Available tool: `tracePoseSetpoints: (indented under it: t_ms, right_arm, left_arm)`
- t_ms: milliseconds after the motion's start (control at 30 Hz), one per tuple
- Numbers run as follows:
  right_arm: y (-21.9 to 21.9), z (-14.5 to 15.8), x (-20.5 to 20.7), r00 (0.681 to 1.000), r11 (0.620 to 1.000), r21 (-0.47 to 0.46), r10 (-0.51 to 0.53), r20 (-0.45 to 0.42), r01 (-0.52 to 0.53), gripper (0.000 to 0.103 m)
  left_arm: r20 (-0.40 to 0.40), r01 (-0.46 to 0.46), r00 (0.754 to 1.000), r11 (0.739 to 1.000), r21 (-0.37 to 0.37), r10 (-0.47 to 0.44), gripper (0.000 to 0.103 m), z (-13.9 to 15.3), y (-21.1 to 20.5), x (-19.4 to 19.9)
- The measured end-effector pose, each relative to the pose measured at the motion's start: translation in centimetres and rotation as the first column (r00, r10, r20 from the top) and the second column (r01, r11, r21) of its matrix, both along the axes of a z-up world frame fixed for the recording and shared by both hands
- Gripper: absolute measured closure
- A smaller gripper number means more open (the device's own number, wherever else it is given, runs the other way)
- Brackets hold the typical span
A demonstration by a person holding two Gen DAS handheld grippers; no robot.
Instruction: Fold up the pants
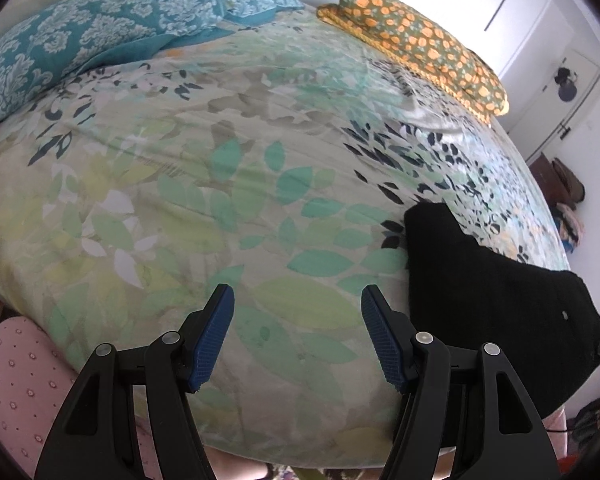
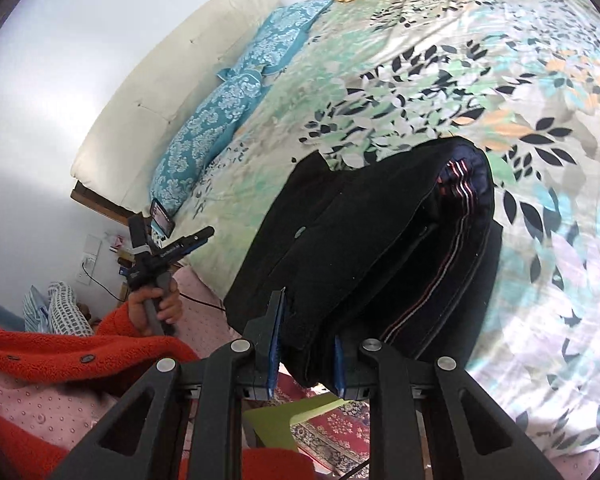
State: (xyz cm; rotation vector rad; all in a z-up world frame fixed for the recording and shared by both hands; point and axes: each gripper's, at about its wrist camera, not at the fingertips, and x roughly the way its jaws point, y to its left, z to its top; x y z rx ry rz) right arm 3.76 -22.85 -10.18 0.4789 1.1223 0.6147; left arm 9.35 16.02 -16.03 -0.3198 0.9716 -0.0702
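Observation:
The black pants [image 2: 380, 240] lie folded in several layers on the leaf-print bedspread [image 2: 460, 80] near the bed's front edge, with a striped inner waistband showing at the far end. My right gripper [image 2: 308, 324] is shut on the near edge of the folded pants. In the left wrist view the pants [image 1: 500, 300] lie to the right. My left gripper [image 1: 296, 300] is open and empty above the bedspread [image 1: 220, 180], left of the pants. It also shows in the right wrist view [image 2: 196, 238], held in a hand off the bed's edge.
Teal patterned pillows [image 1: 80, 40] lie along the head of the bed. A folded orange-flowered quilt [image 1: 420, 44] lies at the far side. A cream headboard [image 2: 172, 80] stands behind the pillows. A patterned rug [image 2: 332, 432] lies on the floor below.

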Motion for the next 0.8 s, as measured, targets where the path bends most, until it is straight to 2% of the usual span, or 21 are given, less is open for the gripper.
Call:
tracePoseSetpoints:
  t_ms: [200,333,500,633,700,733,800]
  right_arm:
    - [-1.7,-3.9,-0.7,0.996,0.999,-0.03,-0.043,-0.077,0.04,0.082]
    - [-2.4,-7.3,-0.9,0.987,0.996,-0.072,-0.068,-0.144,0.058,0.082]
    - [-2.3,-8.6,-0.9,0.985,0.992,-0.1,-0.088,-0.149,0.073,0.082]
    - [-1.9,-8.3,-1.1,0.988,0.987,-0.139,-0.093,-0.126,0.076,0.08]
    - [-2.0,-7.8,-1.3,0.986,0.984,-0.148,-0.113,-0.12,0.094,0.075]
    - [-1.9,-7.4,-1.4,0.986,0.981,-0.166,-0.119,-0.114,0.099,0.067]
    - [-1.6,-5.9,-1.6,0.99,0.959,-0.266,-0.122,-0.068,0.1,0.056]
  left_arm:
    - [0.028,0.138,0.99,0.99,0.035,-0.139,0.036,1.3,-3.8,-0.5]
    - [0.035,0.23,0.972,0.972,0.054,-0.232,0.036,1.9,-6.4,-0.8]
    - [0.034,0.341,0.938,0.934,0.104,-0.346,0.034,2.4,-10.2,-1.0]
    - [-0.004,0.426,0.902,0.89,0.165,-0.431,0.033,1.1,-13.6,-1.0]
    - [-0.059,0.448,0.893,0.867,0.219,-0.446,0.033,-0.2,-14.8,-0.9]
    - [-0.083,0.456,0.889,0.858,0.234,-0.45,0.033,-0.7,-15.1,-1.0]
    - [-0.099,0.457,0.889,0.853,0.251,-0.447,0.033,-1.1,-15.4,-1.3]
